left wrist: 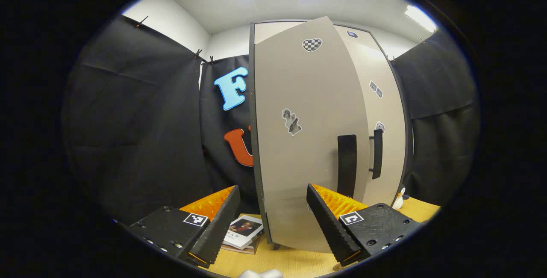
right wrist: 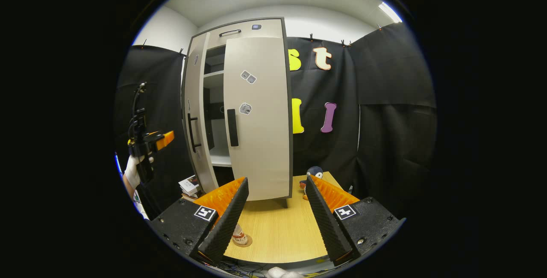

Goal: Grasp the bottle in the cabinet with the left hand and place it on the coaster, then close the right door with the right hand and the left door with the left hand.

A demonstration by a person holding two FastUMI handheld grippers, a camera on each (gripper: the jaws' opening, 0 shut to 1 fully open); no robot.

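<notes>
On the wooden table (right wrist: pixel 277 231), just behind the right gripper (right wrist: pixel 277 214) with its fingers spread and empty, the bottle (right wrist: pixel 239 235) stands on the coaster (right wrist: pixel 244 242). Beyond, the cabinet's right door (right wrist: pixel 258 115) is shut and its left door (left wrist: pixel 307 132) ajar; books (left wrist: pixel 244 232) lie beside. The left gripper (left wrist: pixel 273 220), open, faces that door.

The tall beige cabinet (right wrist: pixel 256 119) has smooth matt doors with matt black handles (right wrist: pixel 232 127), the pale table (right wrist: pixel 277 231) shows a fine wood grain, the near grippers' black finger pads (right wrist: pixel 325 220) are ribbed and rough with orange backs, and the far wall (right wrist: pixel 384 119) is matt black cloth.
</notes>
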